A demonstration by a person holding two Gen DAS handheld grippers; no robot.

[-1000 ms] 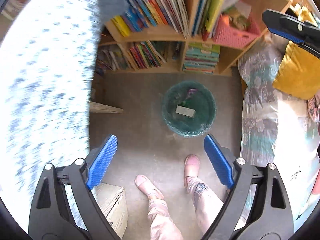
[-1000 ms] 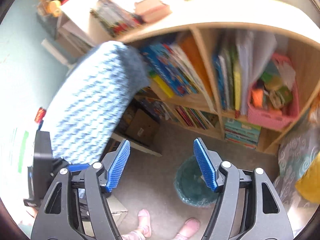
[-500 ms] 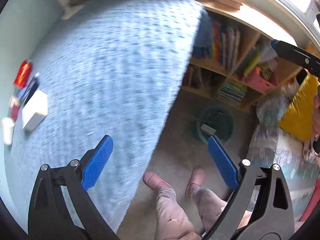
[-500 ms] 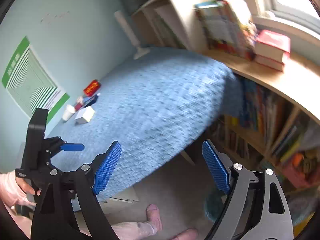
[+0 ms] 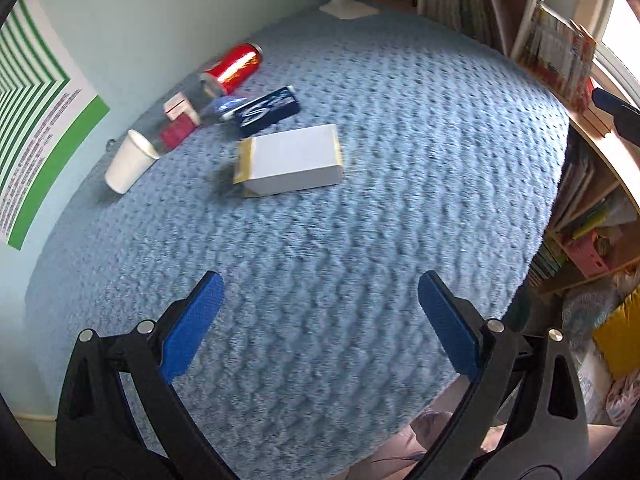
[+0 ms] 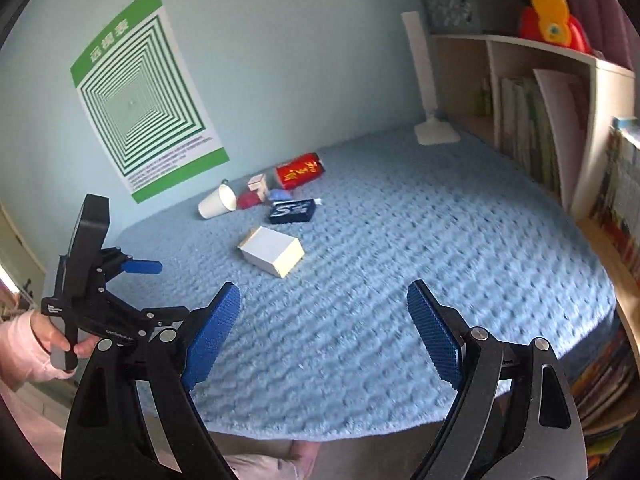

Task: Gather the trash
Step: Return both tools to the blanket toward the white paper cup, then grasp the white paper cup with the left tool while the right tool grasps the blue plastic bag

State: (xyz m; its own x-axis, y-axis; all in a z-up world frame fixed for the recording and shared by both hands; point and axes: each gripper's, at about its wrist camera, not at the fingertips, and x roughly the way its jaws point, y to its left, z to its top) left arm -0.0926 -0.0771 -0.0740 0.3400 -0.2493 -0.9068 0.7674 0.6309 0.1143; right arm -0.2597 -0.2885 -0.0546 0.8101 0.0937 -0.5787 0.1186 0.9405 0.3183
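Observation:
Trash lies on a round table with a blue knitted cloth (image 5: 360,240): a white box (image 5: 292,160) (image 6: 272,252), a dark blue box (image 5: 268,111) (image 6: 292,211), a red can (image 5: 236,65) (image 6: 300,170) on its side, a tipped white paper cup (image 5: 130,162) (image 6: 216,202) and a small red-and-white pack (image 5: 178,120). My left gripper (image 5: 320,280) hovers over the near part of the cloth, its jaws opening with nothing between them. My right gripper (image 6: 324,286) hangs wide open and empty above the table's near edge. Neither touches the trash.
Bookshelves (image 6: 532,120) full of books line the right side. A white lamp base (image 6: 434,134) stands at the table's far edge, and a green striped poster (image 6: 144,96) hangs on the wall. A yellow cushion (image 5: 620,340) lies lower right. A hand (image 6: 56,340) holds the left gripper.
Both views swung up from the floor and its green bin to the blue tabletop with the trash. Both grippers' jaws stand wider than before.

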